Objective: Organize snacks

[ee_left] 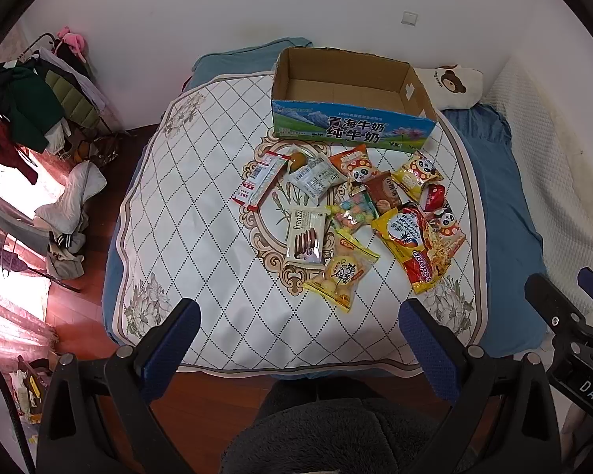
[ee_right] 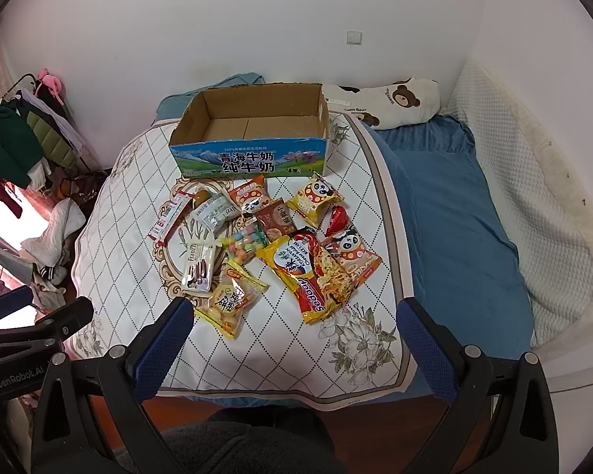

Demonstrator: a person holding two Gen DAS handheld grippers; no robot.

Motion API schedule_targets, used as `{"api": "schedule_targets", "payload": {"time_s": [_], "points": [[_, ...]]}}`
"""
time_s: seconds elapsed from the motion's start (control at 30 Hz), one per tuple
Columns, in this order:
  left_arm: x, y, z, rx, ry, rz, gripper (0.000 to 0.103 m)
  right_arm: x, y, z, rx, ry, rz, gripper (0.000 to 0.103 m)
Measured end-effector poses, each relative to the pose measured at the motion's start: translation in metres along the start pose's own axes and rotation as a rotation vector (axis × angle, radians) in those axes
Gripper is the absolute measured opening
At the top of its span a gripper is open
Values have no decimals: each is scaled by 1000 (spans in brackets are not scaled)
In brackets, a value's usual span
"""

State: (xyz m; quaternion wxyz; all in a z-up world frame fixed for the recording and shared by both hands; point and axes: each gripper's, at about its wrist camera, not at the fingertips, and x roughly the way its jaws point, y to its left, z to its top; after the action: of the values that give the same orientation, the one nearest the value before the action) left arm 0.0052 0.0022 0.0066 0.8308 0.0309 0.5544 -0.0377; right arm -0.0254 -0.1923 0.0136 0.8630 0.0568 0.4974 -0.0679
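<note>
An empty open cardboard milk box (ee_left: 348,91) (ee_right: 253,126) stands at the far side of a white quilted mat (ee_left: 201,229) (ee_right: 138,237) on the bed. Several snack packets lie in a loose pile in front of it: a yellow-red noodle bag (ee_left: 415,245) (ee_right: 308,272), a Franzzi biscuit pack (ee_left: 306,237) (ee_right: 199,264), panda snack bags (ee_left: 355,166) (ee_right: 316,195), a yellow cookie bag (ee_left: 344,272) (ee_right: 231,300). My left gripper (ee_left: 298,316) is open and empty, held above the mat's near edge. My right gripper (ee_right: 296,316) is open and empty, likewise near the front.
A blue bedsheet (ee_right: 454,217) lies right of the mat, with a bear pillow (ee_right: 395,102) and a white padded wall (ee_right: 533,197). A clothes rack (ee_left: 31,106) and piled clothes stand on the red wood floor at left. The other gripper shows at each view's edge (ee_left: 573,324) (ee_right: 27,328).
</note>
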Motion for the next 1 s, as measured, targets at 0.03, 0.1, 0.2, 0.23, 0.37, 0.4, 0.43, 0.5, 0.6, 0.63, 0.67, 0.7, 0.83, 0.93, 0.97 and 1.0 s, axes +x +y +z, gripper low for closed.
{"api": "schedule_targets", "payload": {"time_s": [0.03, 0.1, 0.2, 0.23, 0.37, 0.4, 0.43, 0.5, 0.6, 0.63, 0.67, 0.7, 0.83, 0.93, 0.97, 1.0], "points": [[0, 0, 0, 0, 1, -1, 103, 0, 0, -1, 1, 1, 0, 103], [0, -1, -1, 3, 1, -1, 103, 0, 0, -1, 1, 5, 1, 103], [0, -1, -2, 2, 0, -2, 103, 0, -1, -1, 4, 8, -1, 103], [0, -1, -2, 4, -2, -1, 103, 0, -1, 0, 5, 8, -3, 103], [0, -2, -4, 11, -2, -3, 103, 0, -2, -2, 7, 7, -1, 103], [0, -2, -4, 12, -2, -4, 103, 1, -2, -2, 7, 6, 0, 103], [0, -2, -4, 14, -3, -5, 103, 0, -2, -2, 5, 4, -2, 103], [0, -2, -4, 19, -3, -6, 103, 0, -2, -3, 5, 3, -1, 103], [-2, -3, -4, 23, -9, -4, 103, 0, -2, -3, 6, 3, -2, 103], [-2, -3, -3, 23, -9, -4, 103, -1, -2, -3, 7, 2, -3, 103], [-3, -3, -3, 23, -11, -5, 103, -1, -2, -3, 6, 2, -3, 103], [-3, -3, -3, 23, -12, -5, 103, 0, -2, -3, 7, 3, -1, 103], [-4, -3, -3, 25, -17, -5, 103, -1, -2, -2, 7, -1, -3, 103], [-4, -4, -3, 28, -15, -8, 103, -1, -3, -1, 7, -4, -1, 103], [-4, -5, -3, 29, -14, -8, 103, -1, -3, 0, 8, -2, 0, 103], [-4, -5, -3, 29, -14, -8, 103, -1, -3, 0, 7, -1, 0, 103]]}}
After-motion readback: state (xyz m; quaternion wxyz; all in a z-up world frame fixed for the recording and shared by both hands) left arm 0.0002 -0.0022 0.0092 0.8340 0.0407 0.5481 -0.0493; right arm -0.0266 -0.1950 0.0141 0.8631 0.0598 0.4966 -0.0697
